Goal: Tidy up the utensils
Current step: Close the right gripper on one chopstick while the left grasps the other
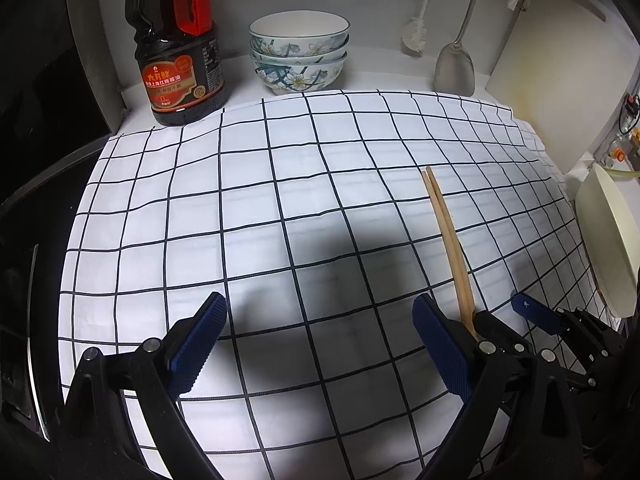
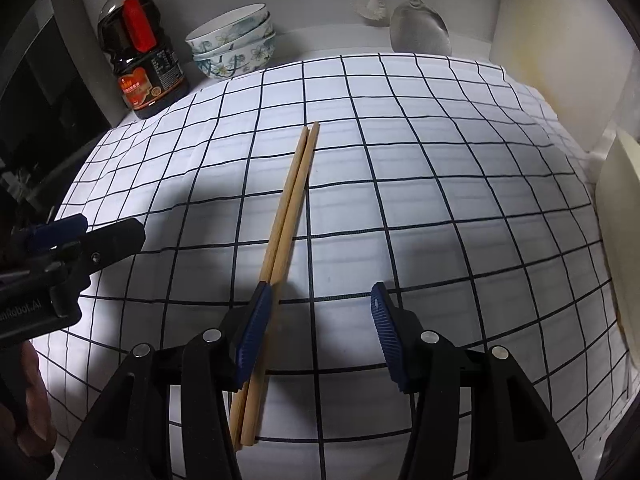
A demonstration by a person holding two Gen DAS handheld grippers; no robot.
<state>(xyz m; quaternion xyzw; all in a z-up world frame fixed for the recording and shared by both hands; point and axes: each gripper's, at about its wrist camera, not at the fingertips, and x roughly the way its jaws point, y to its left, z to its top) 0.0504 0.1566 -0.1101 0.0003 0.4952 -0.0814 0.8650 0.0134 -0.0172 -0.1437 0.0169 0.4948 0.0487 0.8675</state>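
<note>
Chopsticks (image 1: 448, 236) near ends hidden (behind jaws), ladle (image 1: 456, 66) handle cropped

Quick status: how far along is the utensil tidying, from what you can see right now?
Done: the chopsticks lie paired side by side on the checked cloth. In hand: nothing; the right gripper is open with its left finger at the chopsticks, and the left gripper is open over bare cloth. Left: grasping and stowing them; no holder is visible.

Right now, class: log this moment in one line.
left gripper open, empty | right gripper open | chopsticks paired on checked cloth
</note>
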